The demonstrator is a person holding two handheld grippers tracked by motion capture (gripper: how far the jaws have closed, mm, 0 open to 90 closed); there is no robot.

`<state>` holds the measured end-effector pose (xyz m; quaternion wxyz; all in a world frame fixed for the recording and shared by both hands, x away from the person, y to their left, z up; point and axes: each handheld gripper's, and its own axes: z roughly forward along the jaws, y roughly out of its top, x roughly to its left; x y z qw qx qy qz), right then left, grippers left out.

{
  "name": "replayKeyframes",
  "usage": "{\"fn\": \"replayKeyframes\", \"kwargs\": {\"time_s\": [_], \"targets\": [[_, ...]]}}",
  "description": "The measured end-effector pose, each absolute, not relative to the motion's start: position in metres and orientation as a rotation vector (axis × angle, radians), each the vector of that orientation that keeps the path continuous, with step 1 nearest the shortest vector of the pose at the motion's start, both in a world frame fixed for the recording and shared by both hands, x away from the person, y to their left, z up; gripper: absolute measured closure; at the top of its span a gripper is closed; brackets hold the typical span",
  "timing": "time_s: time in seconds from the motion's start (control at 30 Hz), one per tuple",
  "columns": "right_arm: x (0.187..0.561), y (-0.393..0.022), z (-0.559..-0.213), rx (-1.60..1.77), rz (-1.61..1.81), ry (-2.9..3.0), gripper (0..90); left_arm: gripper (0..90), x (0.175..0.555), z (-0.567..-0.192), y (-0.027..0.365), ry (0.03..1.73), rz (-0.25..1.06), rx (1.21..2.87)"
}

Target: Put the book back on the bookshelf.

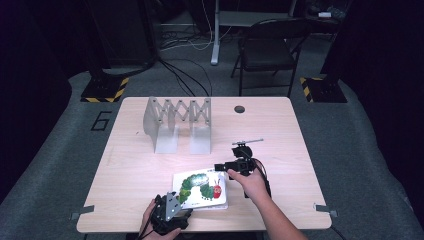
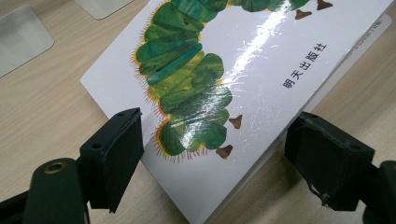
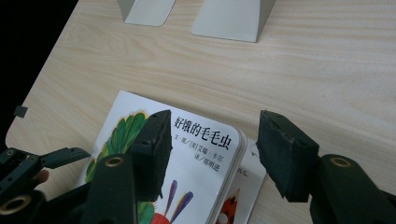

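A white picture book (image 1: 200, 189) with a green caterpillar on its cover lies near the table's front edge, on top of another thin book (image 3: 243, 186). My left gripper (image 1: 172, 212) is at the book's near left corner. In the left gripper view its jaws (image 2: 212, 140) straddle that corner of the book (image 2: 210, 93), each pad against one edge. My right gripper (image 1: 221, 167) is at the far right corner. Its jaws (image 3: 212, 140) stand apart, the left one over the cover (image 3: 196, 154), the right one over bare table, with no pad pressing.
A grey metal accordion book rack (image 1: 177, 122) stands upright behind the book, with its flat feet (image 3: 233, 18) toward me. A round hole (image 1: 239, 109) sits at the table's back. A folding chair (image 1: 270, 50) stands beyond the table.
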<state>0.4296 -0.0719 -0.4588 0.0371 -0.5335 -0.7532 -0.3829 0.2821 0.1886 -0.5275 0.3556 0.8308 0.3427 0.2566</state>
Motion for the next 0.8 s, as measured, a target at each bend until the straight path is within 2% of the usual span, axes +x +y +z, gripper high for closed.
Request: {"fn": "replayKeyframes", "kwargs": {"time_s": [0.8], "targets": [[0.443,-0.063,-0.488,-1.610,-1.065,-2.243,42.8,20.1,0.281,-0.529,0.187,0.871,0.691,2.148]]}}
